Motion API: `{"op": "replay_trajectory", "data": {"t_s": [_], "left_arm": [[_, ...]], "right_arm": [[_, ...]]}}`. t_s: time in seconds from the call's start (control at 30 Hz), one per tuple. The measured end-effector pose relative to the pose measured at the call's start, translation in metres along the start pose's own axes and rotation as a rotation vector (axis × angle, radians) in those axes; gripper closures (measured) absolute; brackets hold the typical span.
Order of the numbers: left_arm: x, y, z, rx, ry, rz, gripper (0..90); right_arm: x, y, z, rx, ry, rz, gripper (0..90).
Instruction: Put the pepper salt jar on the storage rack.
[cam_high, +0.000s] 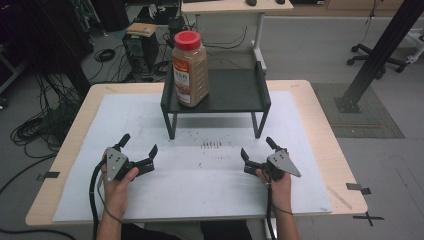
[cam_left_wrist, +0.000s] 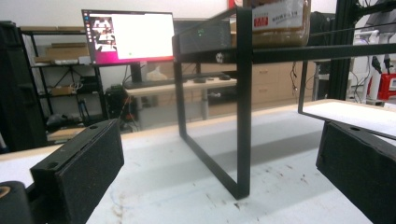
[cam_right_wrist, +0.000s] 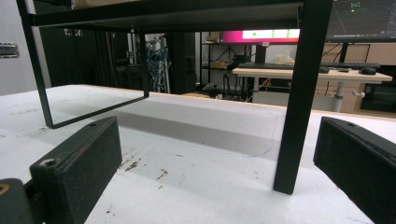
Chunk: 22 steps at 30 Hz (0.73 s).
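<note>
A tall spice jar (cam_high: 190, 68) with a red lid and brown contents stands upright on the left part of a black metal shelf (cam_high: 235, 90) at the middle back of the table; its base (cam_left_wrist: 280, 25) shows atop the shelf in the left gripper view. My left gripper (cam_high: 139, 144) rests on the white mat at the front left, open with nothing between its jaws. At the front right my right gripper (cam_high: 257, 146) is open too and holds nothing. Both point toward the shelf legs (cam_left_wrist: 243, 116) (cam_right_wrist: 299, 102).
A white mat (cam_high: 200, 185) covers most of the wooden table (cam_high: 320, 115), with dark scuff marks (cam_high: 211, 145) in front of the shelf. Cables and a computer case (cam_high: 140, 47) lie on the floor at the back left. A desk (cam_high: 230, 7) stands behind.
</note>
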<state>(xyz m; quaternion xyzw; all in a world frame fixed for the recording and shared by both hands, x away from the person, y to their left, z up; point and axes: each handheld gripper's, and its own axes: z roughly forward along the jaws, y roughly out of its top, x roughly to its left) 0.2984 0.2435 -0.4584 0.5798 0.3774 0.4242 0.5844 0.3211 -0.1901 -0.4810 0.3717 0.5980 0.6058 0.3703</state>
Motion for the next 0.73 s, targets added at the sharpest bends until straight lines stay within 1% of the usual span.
{"op": "replay_trajectory", "data": {"t_s": [0.07,0.13,0.17,0.23,0.27,0.33,0.37,0.4,0.43,0.5,0.73], "left_arm": [[-0.001,-0.005,0.0,-0.011,-0.002,-0.005,1.4],[-0.001,-0.007,-0.001,-0.011,-0.003,-0.007,1.7],[-0.001,-0.012,-0.002,-0.007,-0.003,-0.016,1.7],[-0.001,-0.012,-0.002,-0.007,-0.003,-0.016,1.7],[-0.002,-0.014,-0.002,0.007,-0.013,0.002,1.7],[-0.002,-0.014,-0.002,0.007,-0.013,0.002,1.8],[-0.002,-0.016,-0.003,-0.006,-0.013,-0.003,2.0],[-0.002,-0.016,-0.003,-0.006,-0.013,-0.003,2.2],[-0.001,-0.017,-0.004,-0.016,-0.011,-0.018,2.2],[-0.001,-0.018,-0.005,-0.019,-0.005,-0.021,2.2],[-0.003,-0.02,-0.006,-0.013,-0.009,-0.015,2.3]], "right_arm": [[0.0,0.0,0.0,0.0,0.0,0.0,0.8],[0.0,0.0,0.0,0.001,0.0,-0.001,0.9],[0.0,0.0,0.0,0.001,0.0,-0.001,0.9],[0.0,0.0,0.0,0.001,0.0,-0.001,0.9],[0.0,0.0,0.0,0.001,0.0,-0.001,0.9],[0.0,0.0,0.0,0.001,0.0,-0.002,0.9],[0.0,0.0,0.0,0.001,0.0,-0.002,0.8],[0.0,0.0,0.0,0.001,0.0,-0.002,0.8],[0.0,0.0,0.0,0.001,0.0,-0.002,0.8],[0.0,0.0,0.0,0.001,-0.001,-0.002,0.9],[0.0,0.0,0.0,0.002,-0.001,-0.003,0.9]]}}
